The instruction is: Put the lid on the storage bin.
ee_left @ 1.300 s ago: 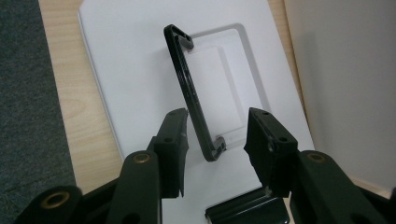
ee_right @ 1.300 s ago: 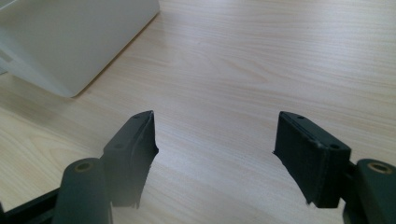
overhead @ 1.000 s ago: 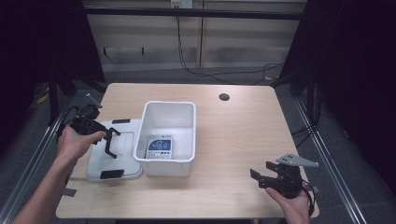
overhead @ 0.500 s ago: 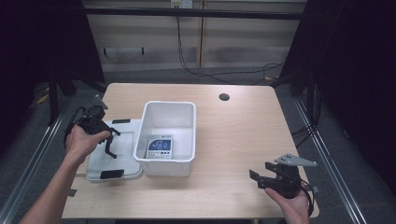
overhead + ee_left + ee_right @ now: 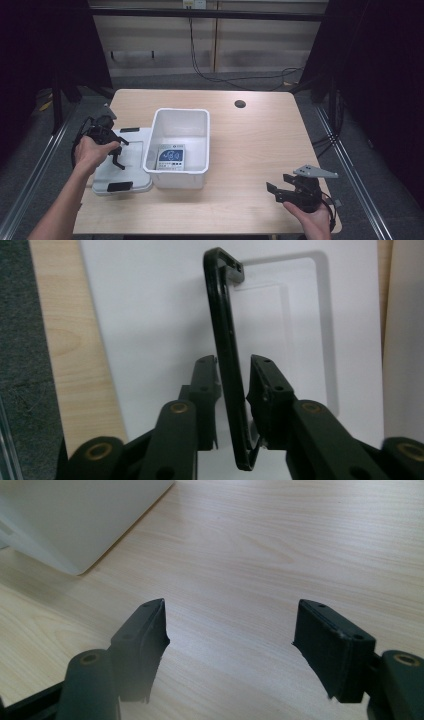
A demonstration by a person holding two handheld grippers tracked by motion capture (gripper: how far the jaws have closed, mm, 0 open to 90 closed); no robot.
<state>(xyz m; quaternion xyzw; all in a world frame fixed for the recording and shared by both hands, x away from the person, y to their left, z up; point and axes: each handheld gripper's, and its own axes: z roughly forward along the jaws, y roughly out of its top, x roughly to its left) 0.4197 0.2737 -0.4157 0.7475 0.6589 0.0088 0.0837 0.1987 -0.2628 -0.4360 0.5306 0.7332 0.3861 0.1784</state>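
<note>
Since a second ago our left gripper (image 5: 116, 152) has dropped from the lid's (image 5: 132, 170) far edge toward its middle, left of the bin (image 5: 181, 120); the right gripper (image 5: 280, 192) has stayed put. The left jaws now straddle a thin black clip (image 5: 225, 340) standing on edge over the lid, near touching, though we cannot tell if they pinch it. It looks stiff, light and narrow, best taken across its flat sides mid-length. The right gripper sits spread wide over bare table (image 5: 280, 540), right of the bin.
</note>
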